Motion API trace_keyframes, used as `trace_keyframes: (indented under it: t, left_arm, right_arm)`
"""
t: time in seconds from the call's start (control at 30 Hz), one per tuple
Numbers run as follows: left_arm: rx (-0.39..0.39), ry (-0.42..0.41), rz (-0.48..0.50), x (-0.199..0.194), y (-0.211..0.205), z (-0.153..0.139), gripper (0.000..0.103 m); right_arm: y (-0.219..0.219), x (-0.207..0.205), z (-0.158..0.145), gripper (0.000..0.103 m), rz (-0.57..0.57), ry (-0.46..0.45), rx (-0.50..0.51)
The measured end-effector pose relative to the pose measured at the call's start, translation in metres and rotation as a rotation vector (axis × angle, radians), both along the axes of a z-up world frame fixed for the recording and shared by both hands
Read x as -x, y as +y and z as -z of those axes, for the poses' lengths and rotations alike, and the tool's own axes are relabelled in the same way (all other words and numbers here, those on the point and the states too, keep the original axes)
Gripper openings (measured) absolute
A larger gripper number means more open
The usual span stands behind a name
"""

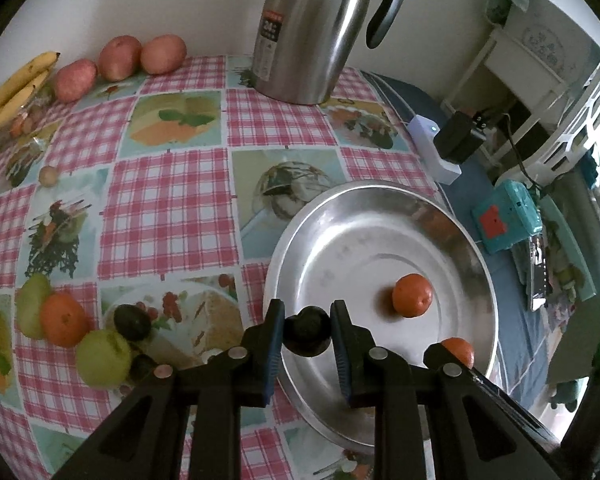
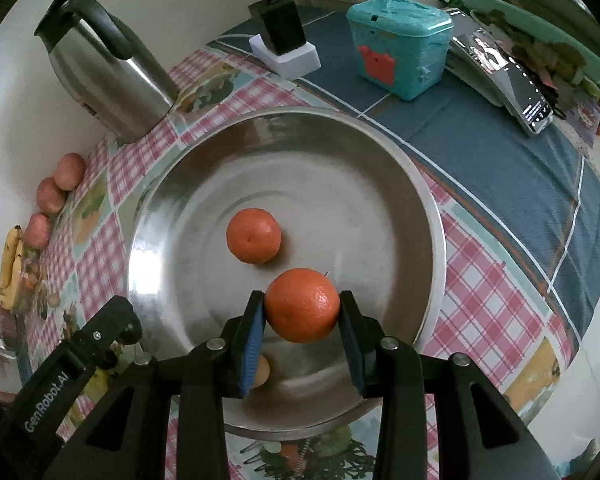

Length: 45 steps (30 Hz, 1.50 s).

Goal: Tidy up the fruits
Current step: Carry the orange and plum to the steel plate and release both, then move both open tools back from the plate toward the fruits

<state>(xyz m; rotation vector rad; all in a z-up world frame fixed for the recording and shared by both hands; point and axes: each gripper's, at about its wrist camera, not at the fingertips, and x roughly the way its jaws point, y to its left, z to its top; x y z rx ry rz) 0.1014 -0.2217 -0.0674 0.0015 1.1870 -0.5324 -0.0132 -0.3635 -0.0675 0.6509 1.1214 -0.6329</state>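
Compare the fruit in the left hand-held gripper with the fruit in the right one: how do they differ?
The left hand-held gripper holds a dark fruit, nearly black; the right hand-held gripper holds a bright orange. The dark fruit looks dull and sits over the pan rim; the orange looks glossy and sits over the pan's inside. Both are roundish and clamped between blue pads.

You are getting dim, soft indoor light, colours muted. Fisheye is bending tablecloth [image 1: 168, 208] grid hard toward table edges; black vignette is filling frame corners. Steel basin [image 2: 400, 184] is throwing broad pale glare and mirroring orange tints. Kettle [image 1: 312, 32] is showing streaky highlights. Gripper bodies are sitting near-black, detail lost.
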Motion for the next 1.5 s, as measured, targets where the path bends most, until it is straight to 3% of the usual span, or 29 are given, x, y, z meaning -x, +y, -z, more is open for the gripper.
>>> trace_keyframes:
  t: [0.27,0.37,0.43,0.53,0.67,0.83,0.87,0.9,0.97,1.13,1.2,1.5]
  left_arm:
    - [-0.002,0.008,0.03,0.003,-0.004,0.0,0.031]
    - [0.005,0.004,0.023,0.002,-0.001,-0.003,0.041]
    - [0.007,0.004,0.014,0.001,0.001,-0.004,0.055]
    - [0.009,0.007,0.0,0.0,0.006,-0.006,0.062]
    - [-0.035,-0.021,-0.035,-0.002,0.016,-0.01,0.077]
    - [-0.094,-0.048,-0.107,-0.008,0.035,-0.011,0.096]
    - [-0.108,-0.051,-0.122,-0.009,0.039,-0.01,0.099]
    - [-0.126,-0.055,-0.141,-0.01,0.044,-0.01,0.102]
    - [-0.171,-0.053,-0.171,-0.013,0.053,-0.007,0.103]
    - [-0.274,-0.033,-0.229,-0.017,0.073,0.002,0.103]
    - [-0.287,-0.035,-0.243,-0.017,0.079,0.003,0.103]
    - [-0.288,-0.009,-0.287,-0.009,0.103,0.005,0.103]
  right_arm:
    - [0.002,-0.002,0.002,0.038,-0.025,-0.002,0.009]
    - [0.004,-0.002,0.001,0.038,-0.036,-0.004,0.015]
    - [0.005,-0.002,0.001,0.038,-0.04,-0.004,0.021]
    - [0.005,-0.002,0.0,0.04,-0.05,-0.009,0.027]
    - [0.008,-0.003,-0.004,0.058,-0.071,-0.016,0.067]
    - [0.013,-0.004,-0.005,0.059,-0.093,-0.025,0.08]
    - [0.014,-0.004,-0.005,0.062,-0.096,-0.025,0.082]
    - [0.016,-0.004,-0.005,0.07,-0.101,-0.026,0.086]
    - [0.018,-0.005,-0.005,0.078,-0.106,-0.027,0.091]
    - [0.022,-0.005,-0.004,0.078,-0.119,-0.028,0.089]
    - [0.023,-0.005,-0.003,0.082,-0.125,-0.026,0.087]
    - [0.031,-0.007,-0.004,0.083,-0.16,-0.046,0.084]
